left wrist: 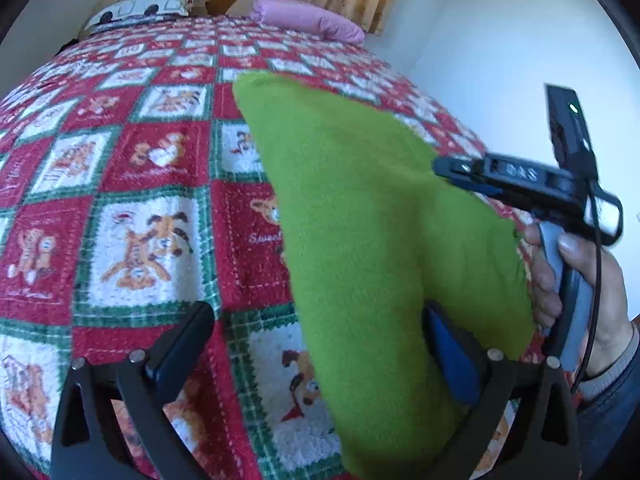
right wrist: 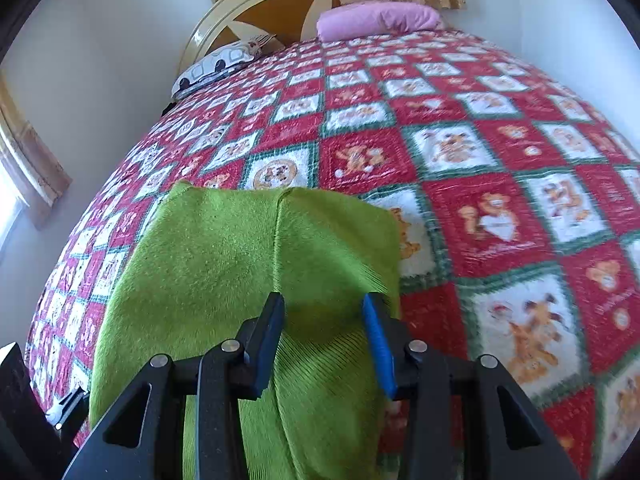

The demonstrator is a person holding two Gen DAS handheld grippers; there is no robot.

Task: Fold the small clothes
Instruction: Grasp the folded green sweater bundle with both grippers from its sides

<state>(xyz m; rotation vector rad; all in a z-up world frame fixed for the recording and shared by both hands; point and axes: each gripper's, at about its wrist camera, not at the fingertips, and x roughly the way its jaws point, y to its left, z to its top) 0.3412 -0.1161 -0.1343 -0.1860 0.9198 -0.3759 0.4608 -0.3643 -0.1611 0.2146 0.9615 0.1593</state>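
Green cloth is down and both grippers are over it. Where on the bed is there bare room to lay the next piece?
Bare quilt lies right of the green cloth, and beyond it up to the pink pillow and patterned pillow. It is crowded at the near edge, where the left gripper and right gripper stand open over the cloth.

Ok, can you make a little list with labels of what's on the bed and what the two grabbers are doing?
Bed cover: red, white and green checked blanket with cartoon animals
Garment: green fleece cloth, lying on the blanket
Far end: pink pillow and white patterned pillow
Left gripper: open wide, cloth draped over one finger
Right gripper: open, jaws over the cloth
Hand: holding the right gripper's handle
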